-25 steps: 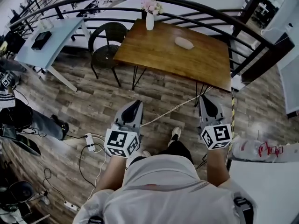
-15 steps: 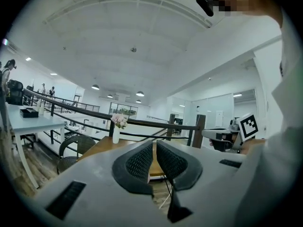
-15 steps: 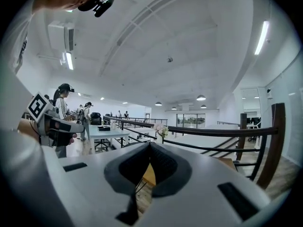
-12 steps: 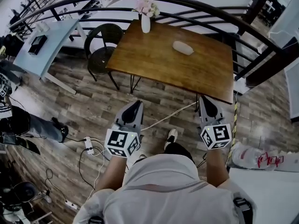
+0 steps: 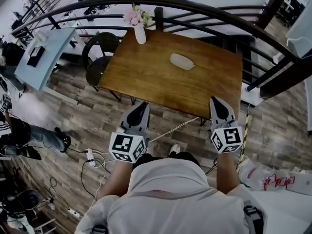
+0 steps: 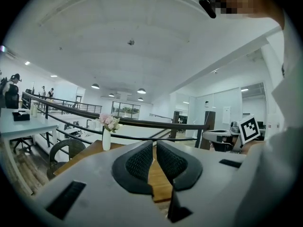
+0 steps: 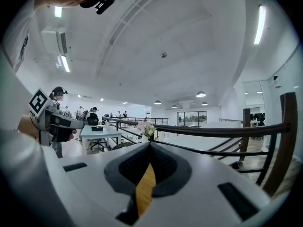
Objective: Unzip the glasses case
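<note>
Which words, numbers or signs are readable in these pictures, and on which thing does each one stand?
No word or number can be read anywhere.
Left tool and right tool: their cubes carry only black-and-white square markers, no letters.
White bag on the floor: red print, too blurred to read.

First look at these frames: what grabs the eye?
The wooden table in the middle of the head view, with a pale glasses case lying on it and a vase of pink flowers at its far left corner. Nearer the person, the left gripper and right gripper point at the table, both shut and empty, short of the case.
</note>
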`<state>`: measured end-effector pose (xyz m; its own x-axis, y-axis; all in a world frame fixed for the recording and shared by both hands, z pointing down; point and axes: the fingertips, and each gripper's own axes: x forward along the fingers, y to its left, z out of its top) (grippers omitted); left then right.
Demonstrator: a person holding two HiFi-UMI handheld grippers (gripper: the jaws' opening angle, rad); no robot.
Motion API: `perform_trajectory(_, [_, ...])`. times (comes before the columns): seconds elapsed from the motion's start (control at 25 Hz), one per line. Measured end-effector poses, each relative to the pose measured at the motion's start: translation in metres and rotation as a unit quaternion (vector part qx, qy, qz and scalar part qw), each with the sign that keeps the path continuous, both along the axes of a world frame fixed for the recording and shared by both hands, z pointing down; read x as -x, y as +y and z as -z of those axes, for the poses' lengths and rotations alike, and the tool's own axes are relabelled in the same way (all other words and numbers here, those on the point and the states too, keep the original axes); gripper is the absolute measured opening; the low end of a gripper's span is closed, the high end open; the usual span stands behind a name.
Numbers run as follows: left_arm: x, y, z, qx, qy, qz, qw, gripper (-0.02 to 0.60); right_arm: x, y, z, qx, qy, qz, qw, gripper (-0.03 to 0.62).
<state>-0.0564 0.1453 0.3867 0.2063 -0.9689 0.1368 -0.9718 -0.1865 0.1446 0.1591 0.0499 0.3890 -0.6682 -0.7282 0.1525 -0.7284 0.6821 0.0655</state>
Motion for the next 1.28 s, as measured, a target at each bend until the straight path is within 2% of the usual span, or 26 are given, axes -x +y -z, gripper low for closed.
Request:
perform_trajectory(0.28, [-0.021,-0.056,-0.012,0.024,-0.013,-0.005,0.9996,0.034,-0.02,-0.054,-0.021,0.02,-0.009,-0.006,1.0,0.051])
perform_trajectory(0.44, [-0.021,-0.092,-0.018,0.03,-0.005,-0.019,0.9993,0.034,-0.021,-0.076,-0.036,0.036,0.007,-0.014,0.999,0.052])
perform_trajectory(0.64, [-0.008,-0.15,-0.03,0.031,0.007,-0.054,0.998,0.034,-0.018,-0.114,-0.042,0.03,0.038,-0.048,0.998,0.052])
perform_trajectory(0.8, [0.009,-0.208,-0.037,0.032,0.009,-0.082,0.9961,0.034,0.004,-0.154,-0.049,0.037,0.061,-0.065,0.995,0.052])
perform_trajectory(1.0, [0.042,-0.27,-0.052,0.048,-0.01,-0.122,0.9914,0.034,0.047,-0.203,-0.059,0.057,0.08,-0.081,0.992,0.052])
perform_trajectory(1.12, [0.065,-0.302,-0.064,0.062,-0.013,-0.145,0.9874,0.034,0.079,-0.227,-0.068,0.066,0.087,-0.073,0.991,0.052])
perform_trajectory(1.28, [0.077,-0.328,-0.084,0.082,-0.013,-0.165,0.9829,0.034,0.102,-0.245,-0.094,0.074,0.125,-0.061,0.987,0.074])
